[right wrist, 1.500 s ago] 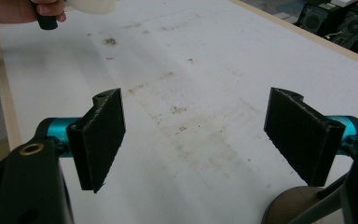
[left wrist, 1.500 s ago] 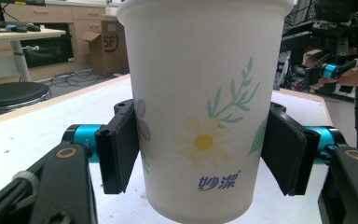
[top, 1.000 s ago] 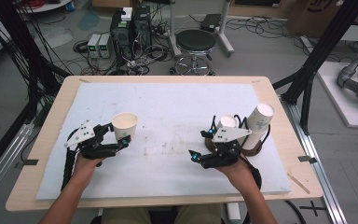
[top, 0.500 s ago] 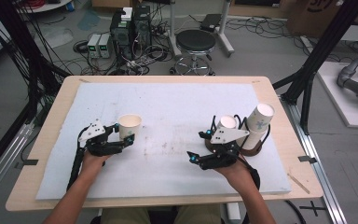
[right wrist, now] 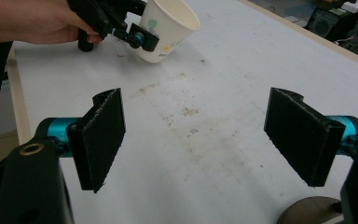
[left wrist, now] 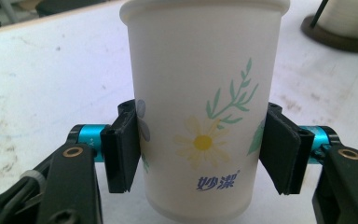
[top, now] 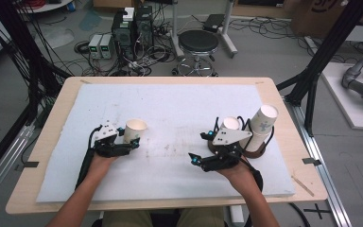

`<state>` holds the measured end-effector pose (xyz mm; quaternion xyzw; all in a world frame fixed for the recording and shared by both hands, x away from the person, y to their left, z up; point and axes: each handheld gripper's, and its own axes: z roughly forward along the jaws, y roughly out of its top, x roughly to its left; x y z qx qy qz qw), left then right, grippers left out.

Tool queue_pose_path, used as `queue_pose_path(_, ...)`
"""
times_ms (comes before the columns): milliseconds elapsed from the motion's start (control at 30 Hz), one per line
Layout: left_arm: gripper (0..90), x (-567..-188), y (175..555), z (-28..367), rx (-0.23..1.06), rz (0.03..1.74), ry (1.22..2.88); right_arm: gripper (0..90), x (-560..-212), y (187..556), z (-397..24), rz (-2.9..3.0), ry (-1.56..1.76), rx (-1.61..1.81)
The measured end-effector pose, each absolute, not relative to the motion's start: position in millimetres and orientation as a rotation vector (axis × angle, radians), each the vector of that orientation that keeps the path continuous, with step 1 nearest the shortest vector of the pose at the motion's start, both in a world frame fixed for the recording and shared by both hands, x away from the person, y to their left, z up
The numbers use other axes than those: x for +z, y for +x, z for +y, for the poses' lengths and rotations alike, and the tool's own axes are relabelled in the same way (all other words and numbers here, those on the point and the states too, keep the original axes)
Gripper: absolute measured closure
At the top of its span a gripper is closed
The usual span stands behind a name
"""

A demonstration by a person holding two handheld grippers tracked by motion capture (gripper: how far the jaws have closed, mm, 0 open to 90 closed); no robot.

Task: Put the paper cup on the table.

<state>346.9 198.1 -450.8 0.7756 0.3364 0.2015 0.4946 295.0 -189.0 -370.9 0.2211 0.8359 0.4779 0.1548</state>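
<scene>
On the left half of the white mat (top: 179, 104), the left gripper (top: 131, 143) has just been closing its jaws and now presses both black pads (left wrist: 123, 151) against the sides of an upright paper cup (left wrist: 205, 107) printed with a daisy, which stands on the mat between them. Across the mat, near its right edge, the right gripper (top: 199, 160) hovers with its jaws spread wide and nothing between them, just in front of a round brown holder (top: 253, 150) that carries two more paper cups (top: 264, 120).
</scene>
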Motion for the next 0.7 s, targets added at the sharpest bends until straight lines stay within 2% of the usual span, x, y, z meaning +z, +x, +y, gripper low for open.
queue_pose_path(700,33.6,-451.5,328.5,211.7,0.467,0.86,1.958,21.0,-382.6,287.0,-200.6,2.391,0.704,1.365)
